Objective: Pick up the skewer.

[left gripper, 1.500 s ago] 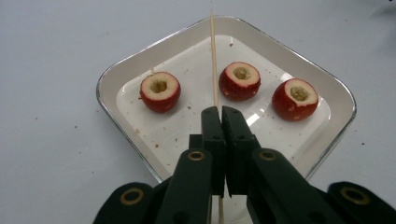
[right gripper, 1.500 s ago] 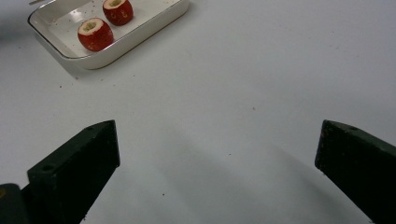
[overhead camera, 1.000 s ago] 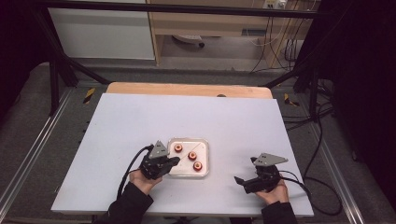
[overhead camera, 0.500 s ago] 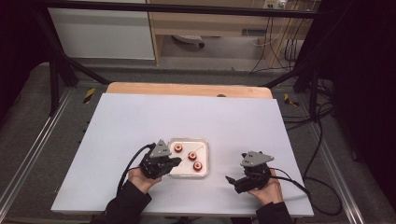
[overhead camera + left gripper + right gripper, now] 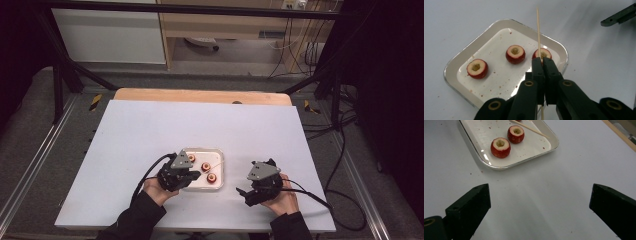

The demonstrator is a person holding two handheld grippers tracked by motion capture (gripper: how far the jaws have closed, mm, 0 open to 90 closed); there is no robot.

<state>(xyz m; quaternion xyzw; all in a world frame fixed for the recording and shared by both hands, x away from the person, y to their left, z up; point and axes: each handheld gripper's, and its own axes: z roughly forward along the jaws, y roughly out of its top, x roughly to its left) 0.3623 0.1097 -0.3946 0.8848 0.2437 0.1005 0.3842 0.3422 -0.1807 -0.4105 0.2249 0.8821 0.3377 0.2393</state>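
A white tray (image 5: 456,62) holds three red fruits with cored tops: one at the left (image 5: 477,68), one in the middle (image 5: 515,54) and one at the right (image 5: 544,53). My left gripper (image 5: 542,60) is shut on a thin wooden skewer (image 5: 538,32), whose point rises past the right-hand fruit. In the high view the left gripper (image 5: 192,176) hangs over the tray's (image 5: 205,149) near left edge. My right gripper (image 5: 540,202) stands open with bare table between its jaws, just short of the tray (image 5: 524,161). In the high view it (image 5: 245,196) sits right of the tray.
The tray lies on a white table top (image 5: 150,130) with a wooden strip (image 5: 200,95) along the far edge. Cables trail from both grippers toward the near edge. Metal rails and a dark frame flank the table.
The right gripper has slid left, closer to the tray. The left gripper has stayed over the tray with the skewer in its jaws.
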